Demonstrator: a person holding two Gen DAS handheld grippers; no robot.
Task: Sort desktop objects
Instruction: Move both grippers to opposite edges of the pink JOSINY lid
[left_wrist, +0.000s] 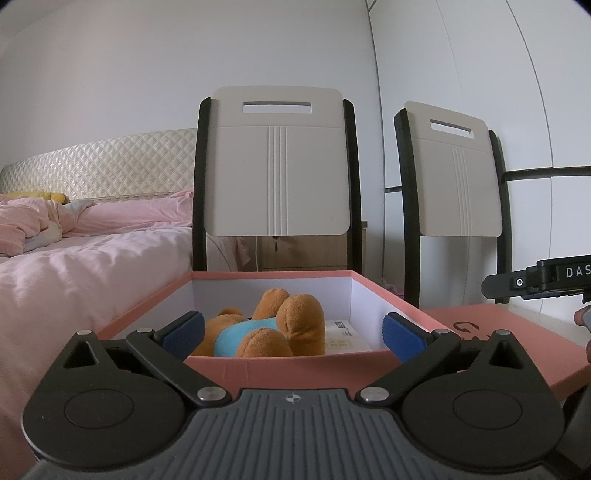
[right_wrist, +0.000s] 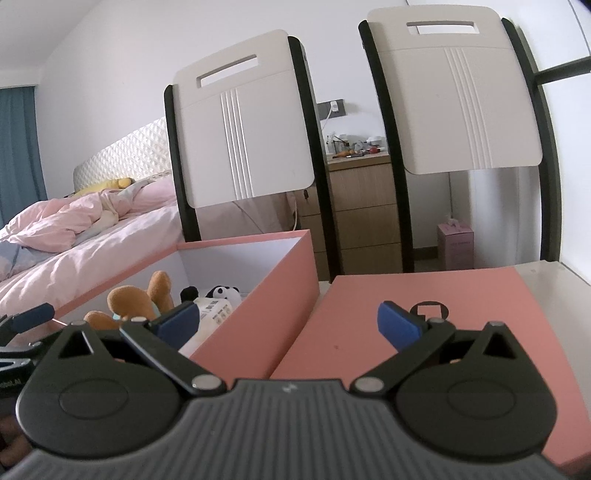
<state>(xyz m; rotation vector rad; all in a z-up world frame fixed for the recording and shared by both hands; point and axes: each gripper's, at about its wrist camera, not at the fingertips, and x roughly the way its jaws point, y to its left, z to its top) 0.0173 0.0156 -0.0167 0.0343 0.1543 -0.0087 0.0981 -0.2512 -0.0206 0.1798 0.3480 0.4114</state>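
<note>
An open pink box (left_wrist: 280, 371) with white inner walls stands on the table. A brown plush bear in a blue shirt (left_wrist: 269, 326) lies in it beside a white packet (left_wrist: 345, 338). My left gripper (left_wrist: 293, 332) is open and empty, its pads straddling the box's near wall. In the right wrist view the box (right_wrist: 266, 295) also holds the bear (right_wrist: 125, 301), a small panda plush (right_wrist: 221, 293) and the packet (right_wrist: 210, 314). My right gripper (right_wrist: 290, 325) is open and empty, above the box's right wall and the flat pink lid (right_wrist: 461, 295).
Two white chairs with black frames (left_wrist: 277, 173) (left_wrist: 458, 177) stand behind the table. A bed with pink bedding (left_wrist: 74, 266) is to the left. A wooden nightstand (right_wrist: 365, 214) stands behind the chairs. The white table top (right_wrist: 554, 280) shows to the right of the lid.
</note>
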